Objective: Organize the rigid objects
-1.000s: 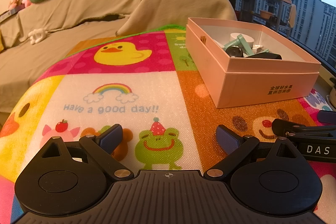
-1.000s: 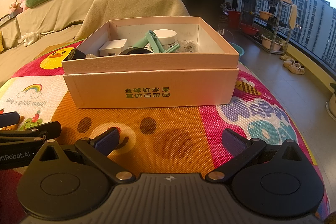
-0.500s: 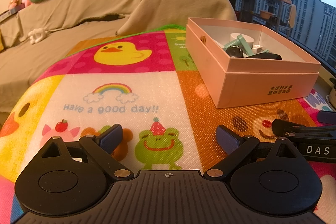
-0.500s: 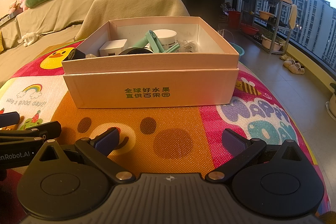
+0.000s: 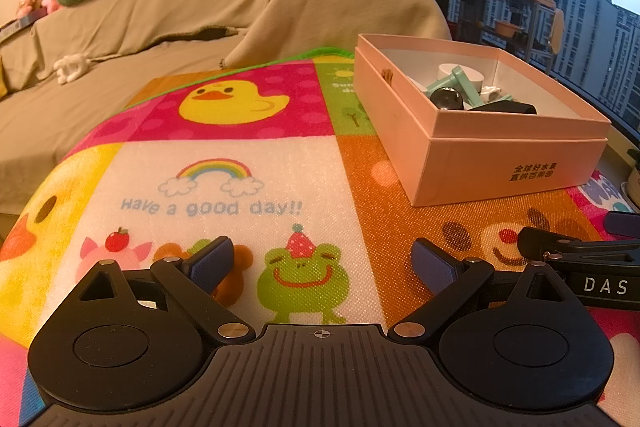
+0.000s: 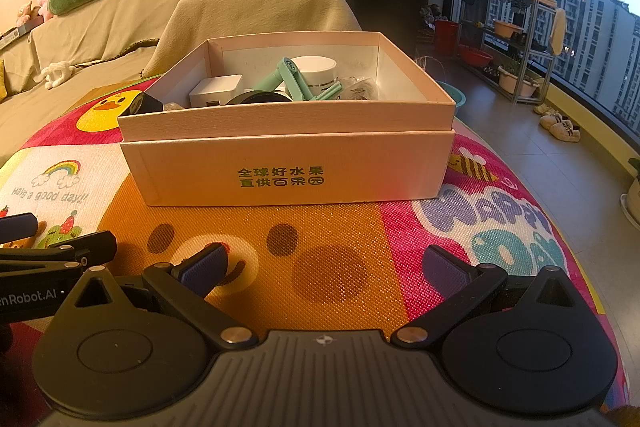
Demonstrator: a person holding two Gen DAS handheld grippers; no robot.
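Note:
A pink cardboard box (image 6: 288, 167) with green characters stands on the cartoon mat (image 6: 328, 259), straight ahead of my right gripper (image 6: 324, 267). It holds a white jar (image 6: 314, 69), a mint green tool (image 6: 294, 79), a white cube (image 6: 216, 93), a black round object (image 6: 256, 97) and other small items. In the left wrist view the box (image 5: 500, 163) is at the right. My left gripper (image 5: 322, 261) is open and empty, low over the mat's frog picture. My right gripper is open and empty, short of the box.
A couch (image 5: 160, 27) draped in beige cloth with pillows lies behind the mat. A window and a shelf rack (image 6: 508, 39) are at the right. The right gripper's side (image 5: 580, 263) shows at the left view's right edge.

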